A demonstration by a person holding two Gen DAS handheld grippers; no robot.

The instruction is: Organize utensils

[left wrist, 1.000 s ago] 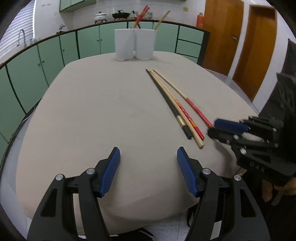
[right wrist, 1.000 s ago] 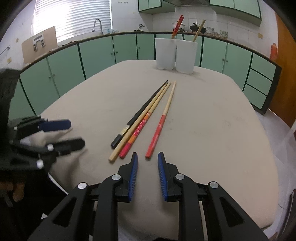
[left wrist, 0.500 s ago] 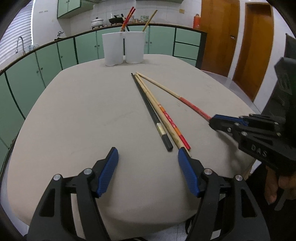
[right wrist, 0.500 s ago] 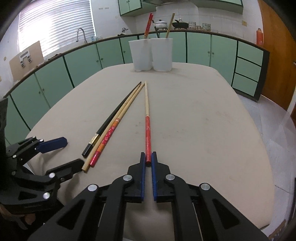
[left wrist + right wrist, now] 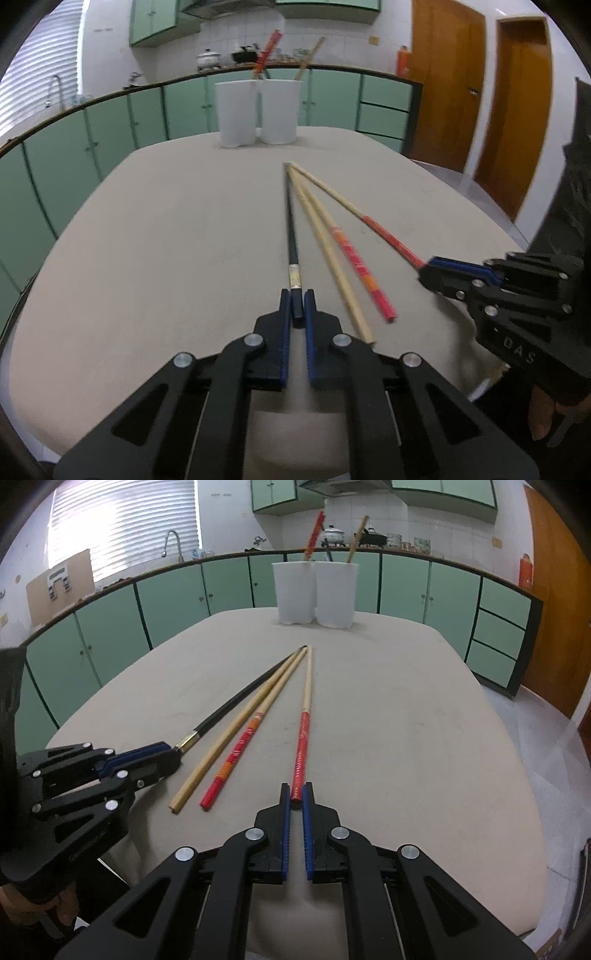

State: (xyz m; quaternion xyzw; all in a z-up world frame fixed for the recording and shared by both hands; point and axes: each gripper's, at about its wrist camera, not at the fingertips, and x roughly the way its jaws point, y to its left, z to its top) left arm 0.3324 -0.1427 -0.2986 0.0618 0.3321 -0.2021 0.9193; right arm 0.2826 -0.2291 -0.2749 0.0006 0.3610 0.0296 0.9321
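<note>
Several chopsticks lie fanned on the beige table (image 5: 166,258). My left gripper (image 5: 296,308) is shut on the near end of the black chopstick (image 5: 291,229); it shows in the right wrist view (image 5: 173,755) too. My right gripper (image 5: 295,797) is shut on the near end of the red-handled chopstick (image 5: 303,734), also seen in the left wrist view (image 5: 424,269). Between them lie a plain wooden chopstick (image 5: 325,243) and a red-and-orange one (image 5: 354,262). Two white cups (image 5: 258,110) at the far edge hold chopsticks.
Green cabinets (image 5: 166,605) curve around behind the table. Orange doors (image 5: 517,110) stand at the right. The table's near edge is just under both grippers.
My left gripper moved right and closed on the black chopstick's end. My right gripper stays clamped on the red-handled chopstick, which it closed on about half a second ago.
</note>
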